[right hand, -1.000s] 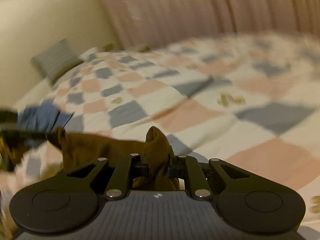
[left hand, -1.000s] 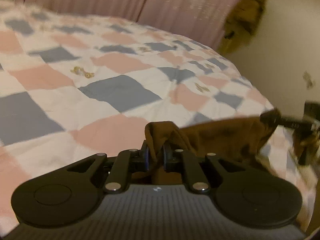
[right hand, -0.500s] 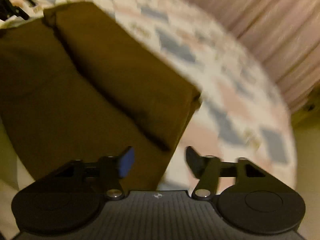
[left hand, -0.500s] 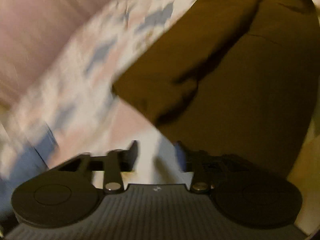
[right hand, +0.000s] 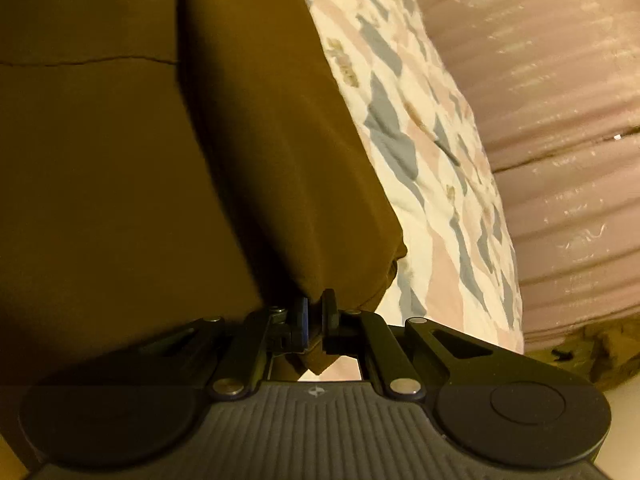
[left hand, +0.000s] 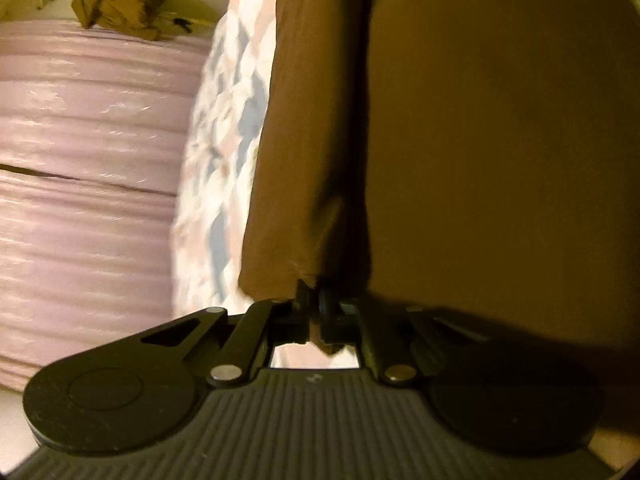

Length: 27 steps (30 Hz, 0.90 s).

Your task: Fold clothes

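Both the left gripper (left hand: 314, 300) and right gripper (right hand: 316, 312) have fingers clenched on corners of the brown garment (left hand: 480, 140), which lies on the checked bedspread (right hand: 420, 160) toward twelve o'clock, likely for the next fold.

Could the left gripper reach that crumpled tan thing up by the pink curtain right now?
Probably not: the left gripper is shut on the brown garment, and the tan bundle lies far across the checkered bedspread.
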Motion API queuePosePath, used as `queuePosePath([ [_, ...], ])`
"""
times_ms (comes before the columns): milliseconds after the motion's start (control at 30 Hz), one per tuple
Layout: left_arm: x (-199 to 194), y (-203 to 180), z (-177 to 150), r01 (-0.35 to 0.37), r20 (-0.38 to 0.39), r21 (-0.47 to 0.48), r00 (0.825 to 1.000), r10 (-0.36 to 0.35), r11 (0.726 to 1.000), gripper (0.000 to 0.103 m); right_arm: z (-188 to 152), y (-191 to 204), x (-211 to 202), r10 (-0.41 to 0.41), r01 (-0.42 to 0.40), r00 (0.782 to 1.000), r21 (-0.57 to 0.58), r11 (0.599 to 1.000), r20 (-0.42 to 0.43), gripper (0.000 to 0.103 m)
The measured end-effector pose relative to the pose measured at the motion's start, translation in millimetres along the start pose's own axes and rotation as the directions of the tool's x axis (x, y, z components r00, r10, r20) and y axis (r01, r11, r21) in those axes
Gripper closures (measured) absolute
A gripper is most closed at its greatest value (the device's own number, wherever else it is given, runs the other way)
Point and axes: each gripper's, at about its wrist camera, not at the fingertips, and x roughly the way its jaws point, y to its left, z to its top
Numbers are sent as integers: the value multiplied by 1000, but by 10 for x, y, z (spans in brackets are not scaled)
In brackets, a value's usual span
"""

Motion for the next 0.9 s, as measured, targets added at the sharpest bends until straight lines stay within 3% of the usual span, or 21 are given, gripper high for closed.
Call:
queuePosePath([
  [167,-145,-158,-74,-84,-15,35,996,85,996,96,2,102,19,-39,38,999,-28,999,-27,95],
  [233,-240,-86,-66,-104,-29,5,994,104,995,94,10,86,-27,-53,52,998,-10,999,-42,72],
  [267,-282,-54,-58,-109,-31,-9,994,109,994,89,6,94,-71,-68,68,997,-16,998,-21,50],
  [300,-310,-35,-37,-102,-18,-19,995,102,995,77,1,105,-116,-85,85,996,-25,996,7,45],
  [333,-337,-17,-16,-94,-6,-29,996,94,995,72,13,130,-105,-89,90,996,-45,995,16,45],
  [467,-202,-125,55,-74,6,19,997,74,997,65,61,235,38,-112,115,993,-145,983,26,46],
  [533,-75,-143,44,-40,-6,19,999,40,999,69,58,240,136,-123,124,992,-181,976,19,56],
  [567,-17,-135,31,-17,-11,13,1000,17,1000,80,52,201,183,-103,102,995,-177,979,3,90],
  [600,15,-116,20,2,-16,7,1000,-2,1000,92,38,149,195,-85,84,996,-155,984,0,99],
  [767,-264,120,-19,20,-40,-20,999,-21,1000,103,-66,-14,-46,-106,115,992,-128,985,74,100],
  [900,-721,191,-27,29,-57,-38,998,-31,999,103,-119,-82,-333,-91,103,990,-106,989,109,100],
])
